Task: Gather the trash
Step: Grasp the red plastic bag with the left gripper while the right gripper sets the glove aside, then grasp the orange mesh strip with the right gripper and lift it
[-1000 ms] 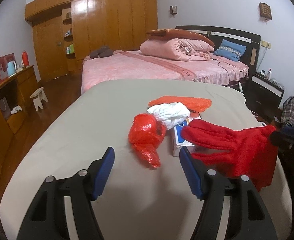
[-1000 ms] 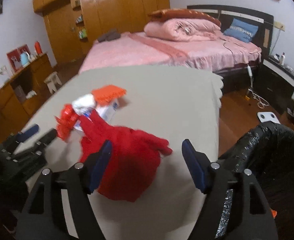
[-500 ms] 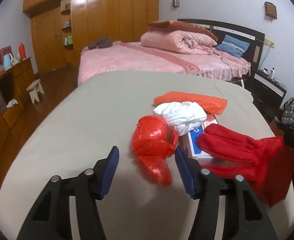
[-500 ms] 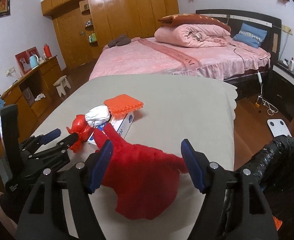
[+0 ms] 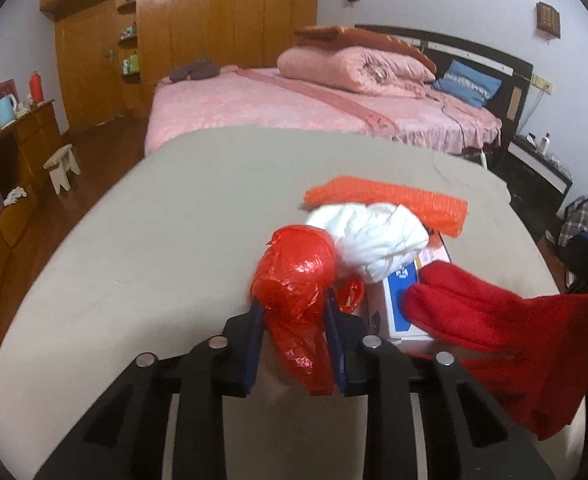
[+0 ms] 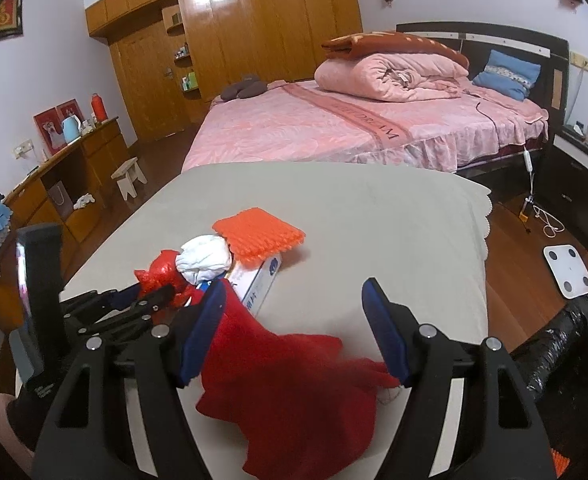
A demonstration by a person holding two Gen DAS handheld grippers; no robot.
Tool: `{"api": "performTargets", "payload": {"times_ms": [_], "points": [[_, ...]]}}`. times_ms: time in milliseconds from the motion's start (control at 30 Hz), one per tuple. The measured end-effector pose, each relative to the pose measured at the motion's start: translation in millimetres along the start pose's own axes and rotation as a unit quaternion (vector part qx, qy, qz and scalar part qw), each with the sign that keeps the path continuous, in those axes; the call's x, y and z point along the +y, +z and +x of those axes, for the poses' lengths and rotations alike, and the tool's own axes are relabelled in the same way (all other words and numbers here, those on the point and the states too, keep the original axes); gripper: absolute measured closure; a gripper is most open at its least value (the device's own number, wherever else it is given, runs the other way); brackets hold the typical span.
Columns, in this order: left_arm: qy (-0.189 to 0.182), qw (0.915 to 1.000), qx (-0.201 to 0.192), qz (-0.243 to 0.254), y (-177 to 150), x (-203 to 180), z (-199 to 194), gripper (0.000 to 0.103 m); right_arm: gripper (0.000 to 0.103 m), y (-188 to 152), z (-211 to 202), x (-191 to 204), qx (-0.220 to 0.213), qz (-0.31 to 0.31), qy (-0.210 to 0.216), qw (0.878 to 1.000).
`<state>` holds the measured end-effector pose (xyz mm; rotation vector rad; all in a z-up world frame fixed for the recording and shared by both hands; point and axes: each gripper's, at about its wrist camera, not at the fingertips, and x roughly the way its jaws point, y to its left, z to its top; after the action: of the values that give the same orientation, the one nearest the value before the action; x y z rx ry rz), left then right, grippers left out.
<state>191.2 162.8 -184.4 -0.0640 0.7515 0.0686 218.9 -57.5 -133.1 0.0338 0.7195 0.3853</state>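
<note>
You are in a bedroom with a pink bed (image 6: 333, 128) and a wooden wardrobe (image 6: 254, 28) behind, and in front of you is a table under a smooth beige cloth (image 5: 174, 220). All the things lie near the table's right edge in the left wrist view, toward its near end.

Your left gripper (image 5: 294, 312) is closing on the red plastic bag (image 5: 297, 280). The bag is already between the two blue pads (image 5: 254, 332), and the pads touch its sides, so its lower tail is squeezed between them. The bag is crumpled, shiny and rounded like a ball on top.

Your right gripper (image 6: 294, 328) has its jaws wide, and they grip nothing. The red cloth (image 6: 294, 392) lies under it and between the fingers, at the table's near edge, but the pads do not press it.

I count one red bag, one white crumpled bundle (image 5: 373, 240), one orange ribbed mat (image 5: 393, 200), one white and blue cardboard box (image 5: 397, 312) and one red cloth. The white bundle touches the bag and rests on the box. The mat is flat, with small ridges. At the right side, beside the table, you see the black bin bag (image 6: 565, 344), wrinkled and glossy.
</note>
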Motion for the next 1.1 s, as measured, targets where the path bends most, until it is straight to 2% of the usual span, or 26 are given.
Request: {"api": "performTargets", "payload": {"times_ms": [100,300,433,567,800,867,900,1100], "points": [[0.015,0.9997,-0.02,-0.006,1,5,-15,0.075,0.034,3,2,4,-0.002,-0.001,0.005,1.0],[0.032,0.9988,-0.035,-0.012,10,19,-24,0.075,0.035,17,20,14,0.0,0.001,0.013,1.0],[0.039,0.9983,-0.042,-0.009,21,21,-21,0.075,0.044,31,45,24,0.013,-0.002,0.026,1.0],[0.043,0.9979,-0.048,-0.012,29,25,-17,0.075,0.046,34,67,36,0.031,-0.013,0.036,0.999],[0.043,0.9978,-0.049,-0.01,31,25,-13,0.075,0.064,26,94,36,0.068,-0.012,0.043,0.997],[0.043,0.9979,-0.048,-0.01,32,24,-12,0.075,0.075,25,93,36,0.068,-0.013,0.055,0.996],[0.043,0.9979,-0.048,-0.009,32,25,-13,0.075,0.088,25,93,37,0.074,-0.016,0.062,0.995],[0.041,0.9979,-0.05,-0.008,28,23,-14,0.075,0.097,24,82,33,0.071,-0.009,0.084,0.994]]}}
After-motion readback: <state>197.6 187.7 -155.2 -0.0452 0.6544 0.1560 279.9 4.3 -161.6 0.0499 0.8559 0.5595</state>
